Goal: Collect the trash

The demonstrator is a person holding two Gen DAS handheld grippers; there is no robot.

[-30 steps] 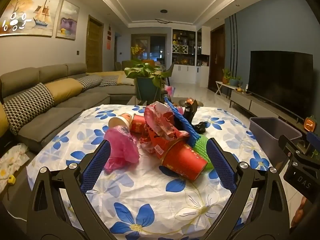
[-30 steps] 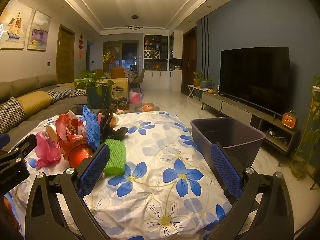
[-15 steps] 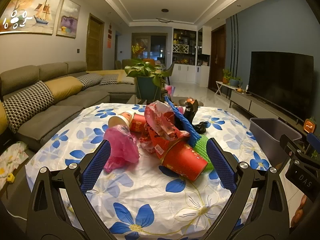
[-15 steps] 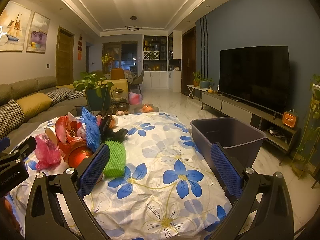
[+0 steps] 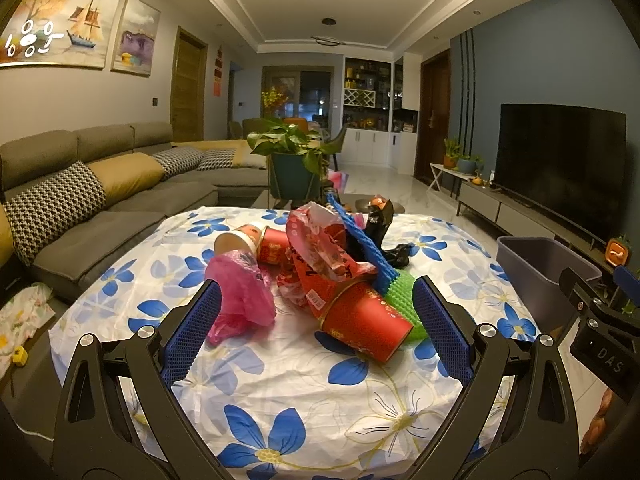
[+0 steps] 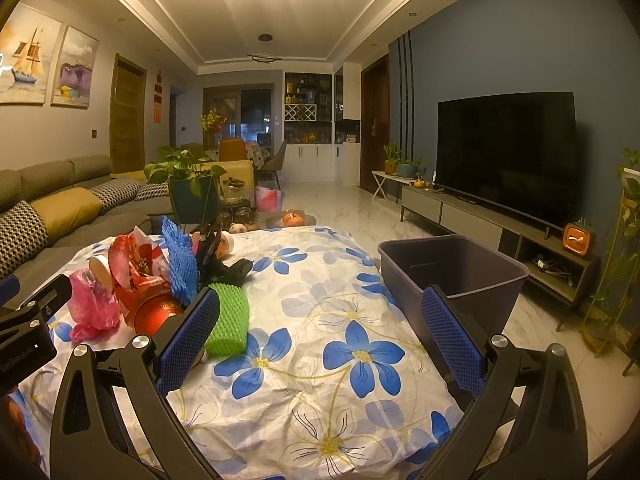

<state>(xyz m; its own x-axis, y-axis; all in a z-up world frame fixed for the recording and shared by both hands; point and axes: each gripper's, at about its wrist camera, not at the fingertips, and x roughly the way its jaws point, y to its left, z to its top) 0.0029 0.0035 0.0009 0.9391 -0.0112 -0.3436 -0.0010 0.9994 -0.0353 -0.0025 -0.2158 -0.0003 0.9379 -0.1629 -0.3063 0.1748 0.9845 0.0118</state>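
Both grippers — left (image 5: 316,308), right (image 6: 320,320) — stay spread wide, unmoved.

Green foam (image 5: 400,292) half hidden behind red cup (image 5: 366,322). Bin (image 5: 536,256) partly covered by right gripper body. Black item (image 6: 224,268) behind blue mesh (image 6: 180,264), unidentifiable.

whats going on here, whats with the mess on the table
A person holds a two-finger tool in each hand over a table with a floral cloth, about to clear trash. The left tool is open and aimed at the pile: a red paper cup, a pink plastic bag and green foam netting. The right tool is open and empty. The grey bin beside the table looks empty.
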